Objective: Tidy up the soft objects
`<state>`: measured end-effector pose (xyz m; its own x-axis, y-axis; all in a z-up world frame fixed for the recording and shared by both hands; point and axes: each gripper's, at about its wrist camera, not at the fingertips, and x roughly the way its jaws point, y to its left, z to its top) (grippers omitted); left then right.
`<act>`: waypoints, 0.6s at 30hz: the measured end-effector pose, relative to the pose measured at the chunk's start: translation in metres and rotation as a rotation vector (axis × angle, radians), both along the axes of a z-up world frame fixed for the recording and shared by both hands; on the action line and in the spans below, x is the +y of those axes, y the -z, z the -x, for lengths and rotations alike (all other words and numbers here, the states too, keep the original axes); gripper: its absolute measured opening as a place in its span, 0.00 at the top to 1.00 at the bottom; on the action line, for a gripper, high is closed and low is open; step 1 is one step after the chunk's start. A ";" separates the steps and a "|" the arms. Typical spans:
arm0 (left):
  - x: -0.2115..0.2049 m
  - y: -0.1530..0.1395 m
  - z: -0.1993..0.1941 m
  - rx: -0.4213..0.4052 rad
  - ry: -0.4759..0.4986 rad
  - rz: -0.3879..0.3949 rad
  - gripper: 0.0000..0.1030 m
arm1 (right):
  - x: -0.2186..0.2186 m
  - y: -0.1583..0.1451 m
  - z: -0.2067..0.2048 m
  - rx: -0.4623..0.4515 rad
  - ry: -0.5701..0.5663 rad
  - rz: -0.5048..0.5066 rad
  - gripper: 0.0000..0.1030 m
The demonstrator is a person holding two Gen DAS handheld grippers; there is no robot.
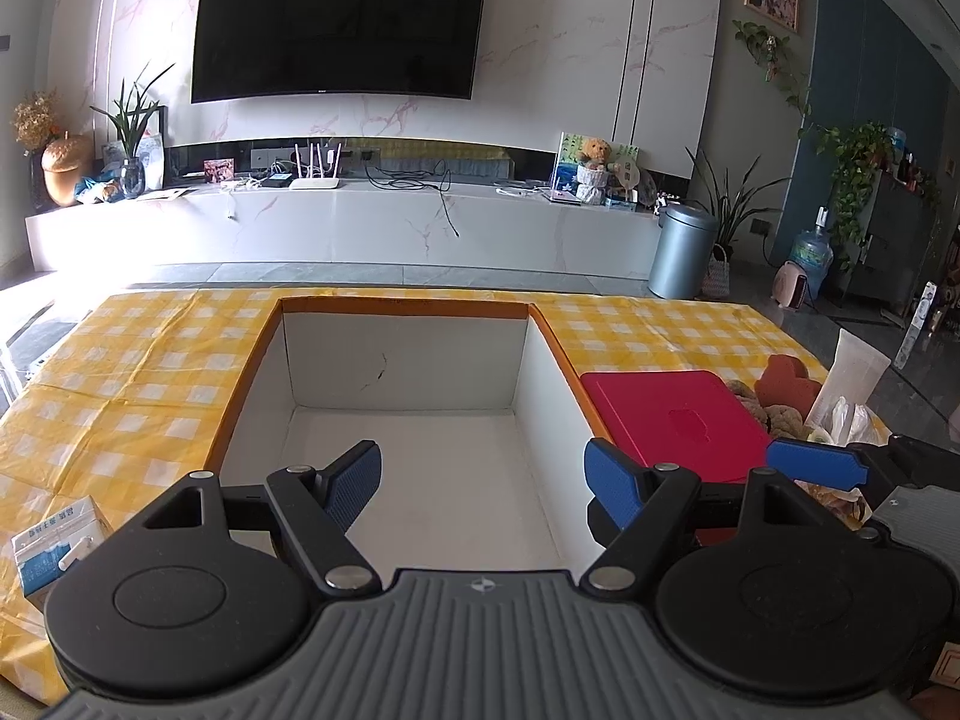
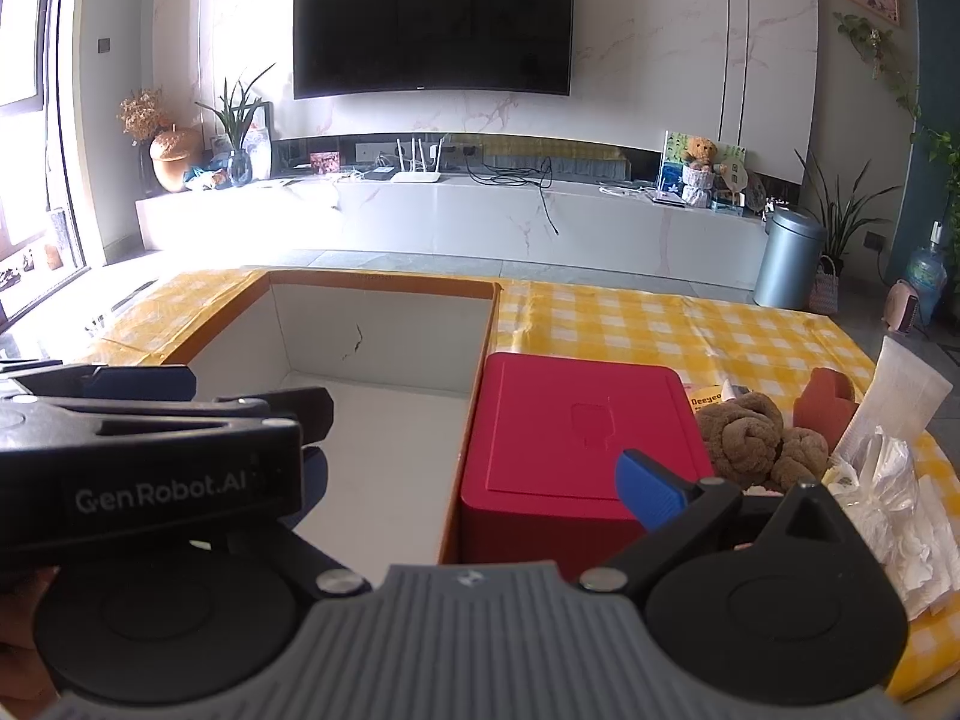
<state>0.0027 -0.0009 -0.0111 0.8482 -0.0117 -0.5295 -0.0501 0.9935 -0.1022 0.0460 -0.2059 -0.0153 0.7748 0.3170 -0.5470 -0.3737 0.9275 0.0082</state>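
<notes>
Left wrist view shows the box [image 1: 402, 372] empty, both grippers spread wide, holding nothing. Brown towel [image 2: 750, 438] awaits sorting

Far wall: white marble-veined panelling, with a large black television [image 1: 339, 21] mounted centrally. Beneath it, a long low white console [image 1: 336, 222] runs the wall's width, carrying a white router [image 1: 315, 180], trailing cables and a teddy bear [image 1: 594, 153]. Floor: grey tile [image 1: 360, 273]. A grey cylindrical bin [image 1: 681, 249] stands at the console's right end, beside potted plants. Strong daylight enters from a window [image 2: 24, 120] at left. A yellow checked cloth [image 1: 120, 372] covers the desk.
</notes>
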 end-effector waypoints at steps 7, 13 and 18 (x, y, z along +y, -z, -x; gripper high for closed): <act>0.000 0.000 0.000 0.003 -0.001 -0.003 0.12 | -0.001 0.001 -0.001 0.003 0.000 0.002 0.03; -0.002 -0.001 -0.001 0.013 -0.002 -0.009 0.12 | -0.001 0.002 -0.002 0.010 -0.001 0.006 0.03; -0.004 -0.001 -0.001 0.022 -0.004 -0.021 0.12 | -0.001 0.004 -0.003 0.018 -0.002 0.015 0.03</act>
